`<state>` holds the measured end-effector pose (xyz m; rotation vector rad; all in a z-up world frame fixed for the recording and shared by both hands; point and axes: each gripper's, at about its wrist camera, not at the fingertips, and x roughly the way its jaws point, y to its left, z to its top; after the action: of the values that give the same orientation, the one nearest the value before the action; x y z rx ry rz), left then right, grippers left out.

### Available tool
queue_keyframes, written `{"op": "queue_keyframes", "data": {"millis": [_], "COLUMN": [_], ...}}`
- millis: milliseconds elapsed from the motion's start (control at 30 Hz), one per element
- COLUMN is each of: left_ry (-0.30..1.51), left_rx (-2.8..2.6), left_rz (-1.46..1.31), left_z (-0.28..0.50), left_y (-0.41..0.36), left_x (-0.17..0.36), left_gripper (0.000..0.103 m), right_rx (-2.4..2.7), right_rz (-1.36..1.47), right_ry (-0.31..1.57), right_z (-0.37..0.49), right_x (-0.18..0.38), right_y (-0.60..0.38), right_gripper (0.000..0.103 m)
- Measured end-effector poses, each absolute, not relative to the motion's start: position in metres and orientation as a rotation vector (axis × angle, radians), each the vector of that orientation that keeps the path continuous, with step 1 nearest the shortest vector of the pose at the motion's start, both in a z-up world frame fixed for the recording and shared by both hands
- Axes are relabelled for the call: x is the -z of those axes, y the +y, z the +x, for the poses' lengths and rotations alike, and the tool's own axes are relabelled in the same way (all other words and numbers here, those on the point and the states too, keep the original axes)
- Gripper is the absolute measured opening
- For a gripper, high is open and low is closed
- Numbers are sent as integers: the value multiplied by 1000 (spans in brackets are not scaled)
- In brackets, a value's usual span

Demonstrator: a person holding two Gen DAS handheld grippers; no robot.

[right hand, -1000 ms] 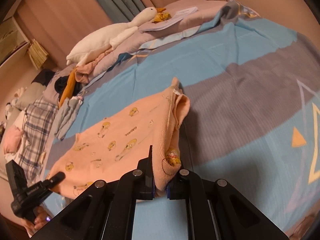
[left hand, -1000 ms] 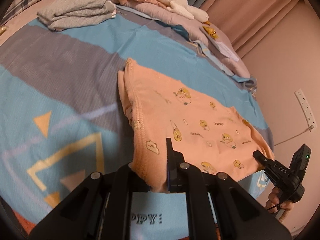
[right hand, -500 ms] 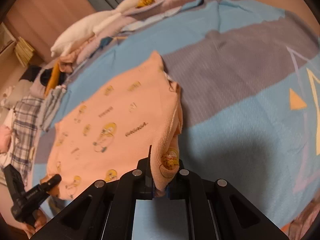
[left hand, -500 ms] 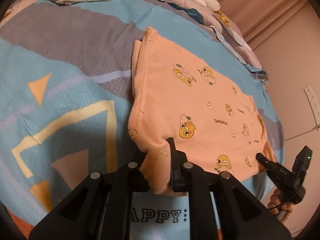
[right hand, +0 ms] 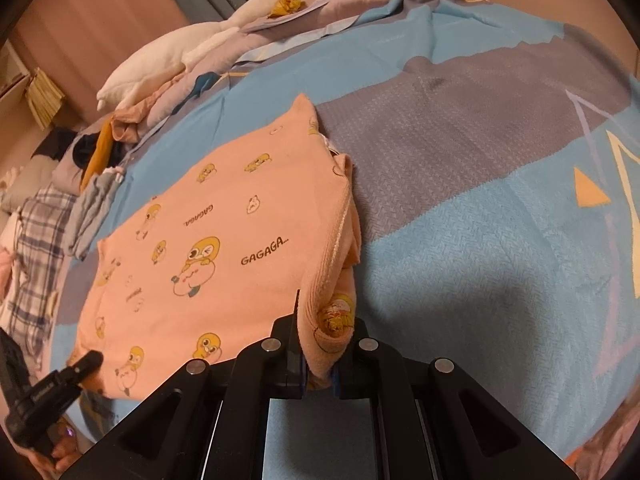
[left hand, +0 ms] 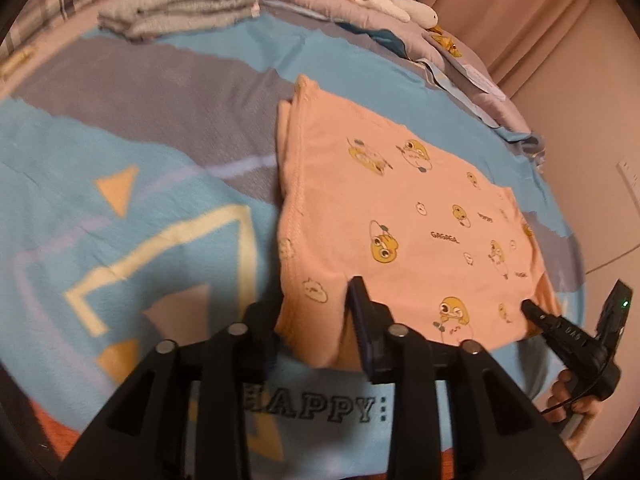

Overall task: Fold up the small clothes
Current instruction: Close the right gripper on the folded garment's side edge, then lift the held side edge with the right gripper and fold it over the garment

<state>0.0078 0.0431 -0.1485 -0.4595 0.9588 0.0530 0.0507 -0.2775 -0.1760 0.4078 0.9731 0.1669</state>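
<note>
A peach-orange child's garment (left hand: pixel 400 216) printed with yellow cartoon ducks and the word "GAGAGA" lies spread flat on a bed (left hand: pixel 120 168). The bed is covered with a blue and grey bedspread bearing yellow triangles and the word "HAPPY:". In the left wrist view the garment fills the centre and right of the frame; in the right wrist view it fills the centre and left.

At the bottom centre of the left wrist view, the left claw (left hand: pixel 316 320) has its two black fingers spread apart around the near corner of the garment, with a fold of cloth bulging loosely between them. The grip looks released, not pinching.

At the bottom centre of the right wrist view, the right claw (right hand: pixel 320 352) is clenched on the other near corner of the garment, with a rolled wad of fabric squeezed between its fingers. The same claw shows at the lower right of the left wrist view, at the garment's edge.

In the upper left of the left wrist view sits a stack of folded grey clothes (left hand: pixel 180 4). A white plush goose (right hand: pixel 180 56) lies along the top left of the right wrist view, beside pink curtains (left hand: pixel 540 12).
</note>
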Motion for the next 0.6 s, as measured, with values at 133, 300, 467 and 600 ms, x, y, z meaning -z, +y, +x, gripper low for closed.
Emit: {"op": "queue_keyframes", "data": {"millis": [133,300,467,600], "left_ry": [901,819,811,867], "left_rx": [-74,-66,43,113], "left_rz": [-429,-446,-449,-435], "left_z": [2,3,21,39], "left_y": [45,42,17,-9], "left_x": [128,103,99,116], "left_gripper": [46,52,52,50], "right_rx": [-163,-161,-160,-159], "right_rz": [407,403,413,413], "right_ry": [973,973,973,970], "right_z": [51,51,51,51], "right_x": [176,176,176,175], "right_y": [-276,-276,-276,-276], "right_gripper": [8,8,8,8]}}
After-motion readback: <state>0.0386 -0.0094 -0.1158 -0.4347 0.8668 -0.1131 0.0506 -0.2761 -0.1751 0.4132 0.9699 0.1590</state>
